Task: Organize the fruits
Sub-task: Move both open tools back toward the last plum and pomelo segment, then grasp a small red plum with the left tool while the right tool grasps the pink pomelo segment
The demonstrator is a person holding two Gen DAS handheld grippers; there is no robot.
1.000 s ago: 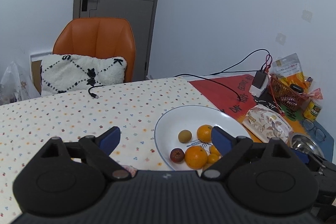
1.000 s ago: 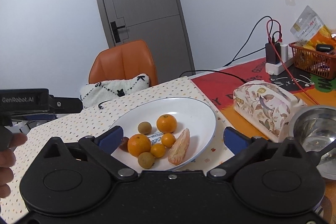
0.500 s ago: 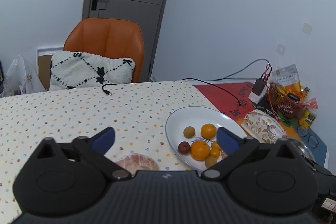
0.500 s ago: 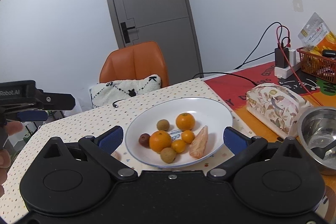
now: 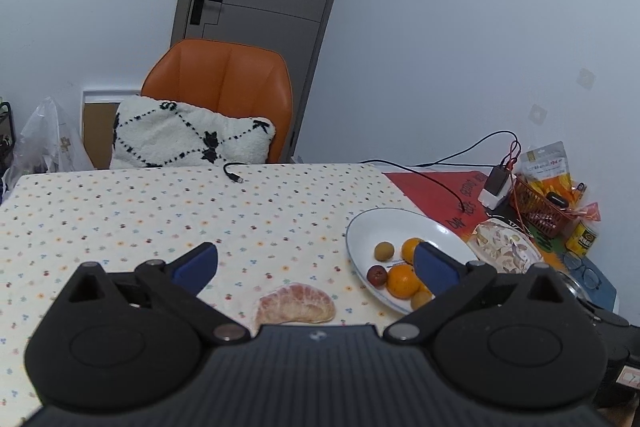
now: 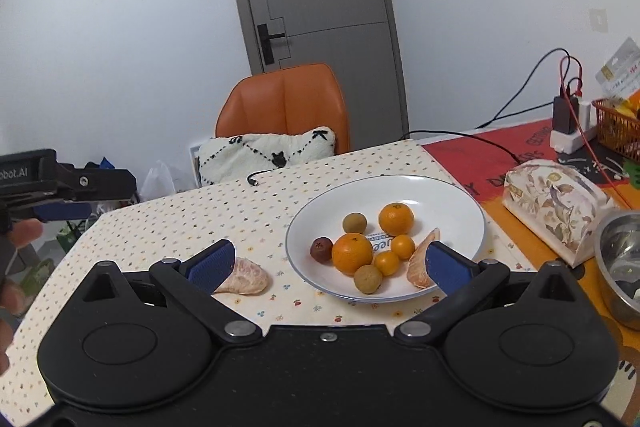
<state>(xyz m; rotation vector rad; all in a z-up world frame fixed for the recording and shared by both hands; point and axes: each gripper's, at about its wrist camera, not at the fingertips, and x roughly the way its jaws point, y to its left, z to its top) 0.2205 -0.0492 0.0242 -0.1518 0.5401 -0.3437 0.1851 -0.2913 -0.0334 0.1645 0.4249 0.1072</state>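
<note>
Pomelo segment (image 5: 295, 303) lies on the tabletop (image 5: 160, 211) right below my left tongs (image 5: 316, 263), between their wide-open, empty fingers, long axis crosswise to them, so the left is nearer than my right tongs (image 6: 328, 265), also open and empty. To its right, the white plate (image 6: 452, 195) holds two oranges, two kumquats, two longans, a dark red fruit and another pomelo segment (image 6: 420, 263).

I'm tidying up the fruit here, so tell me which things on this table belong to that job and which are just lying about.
Part of the job:
white plate
two oranges, e.g.
peeled citrus segment on the tablecloth
peeled segment on the plate
dark red fruit

Just lying about:
floral tissue box
steel bowl
charger cable
orange basket
</note>
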